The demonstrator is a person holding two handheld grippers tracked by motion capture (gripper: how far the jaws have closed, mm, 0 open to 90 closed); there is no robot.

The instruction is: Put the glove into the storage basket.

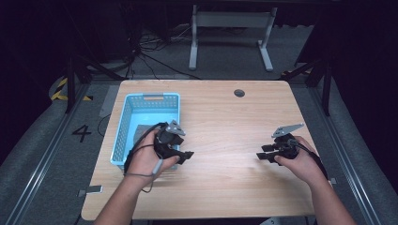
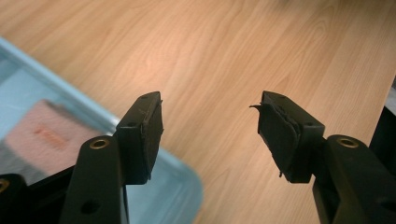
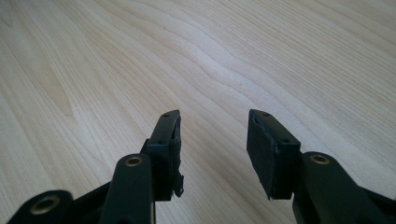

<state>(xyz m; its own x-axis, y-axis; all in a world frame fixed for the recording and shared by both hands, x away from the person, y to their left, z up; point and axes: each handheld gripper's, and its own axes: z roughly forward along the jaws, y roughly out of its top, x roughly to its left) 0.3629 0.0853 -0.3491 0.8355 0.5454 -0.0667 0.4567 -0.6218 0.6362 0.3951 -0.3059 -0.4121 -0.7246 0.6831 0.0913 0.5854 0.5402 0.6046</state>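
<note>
Drawing your left gripper (image 1: 187, 155) away from the basket (image 1: 123, 126), keep it level and clear of the near rim so the cable does not snag the mesh wall. Its fingers (image 2: 145, 122) stand wide apart and hold nothing; bare table (image 1: 225, 117) shows between them. Your right gripper (image 1: 259, 155) hovers near the right edge of the table, fingers (image 3: 169, 135) likewise spread and empty. Bring both to rest over open wood, well apart from each other.

The basket is light blue, rectangular, with perforated walls, and it sits at the left edge of the table. Inside lies a flat pale block (image 2: 44, 140); the left gripper view shows it pinkish with a small reddish mark, though blurred.
</note>
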